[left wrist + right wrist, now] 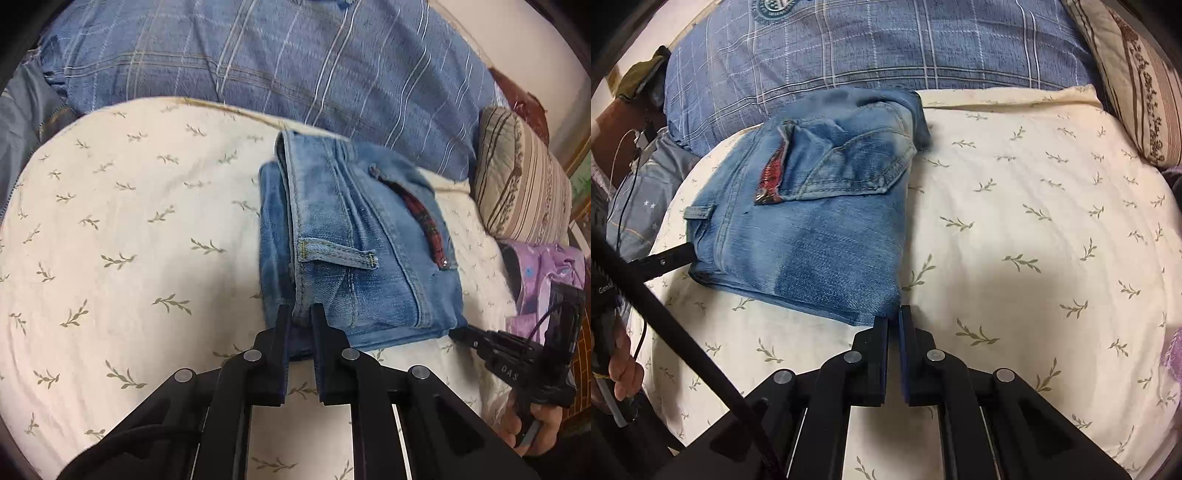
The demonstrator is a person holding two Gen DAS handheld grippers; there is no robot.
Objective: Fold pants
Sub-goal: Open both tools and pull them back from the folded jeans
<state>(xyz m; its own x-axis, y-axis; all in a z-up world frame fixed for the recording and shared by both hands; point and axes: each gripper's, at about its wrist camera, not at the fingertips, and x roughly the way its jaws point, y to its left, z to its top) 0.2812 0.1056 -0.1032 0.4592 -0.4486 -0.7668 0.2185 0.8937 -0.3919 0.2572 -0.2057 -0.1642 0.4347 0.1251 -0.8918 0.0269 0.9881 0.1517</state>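
A pair of light blue jeans [351, 236] lies folded into a compact stack on the cream leaf-print bed sheet [122, 229]. My left gripper [300, 314] is shut on the near edge of the jeans, with denim between its fingers. In the right wrist view the jeans [820, 221] show a back pocket and a red trim strip. My right gripper [894, 314] is shut on the near right corner of the stack. The left gripper [674, 254] also shows there at the stack's left edge, and the right gripper [461, 334] shows in the left wrist view.
A blue plaid duvet [295, 62] lies behind the jeans. A striped pillow [524, 184] and purple cloth [546, 273] are at the right of the left wrist view. A grey garment [639, 192] and cables lie at the left of the right wrist view.
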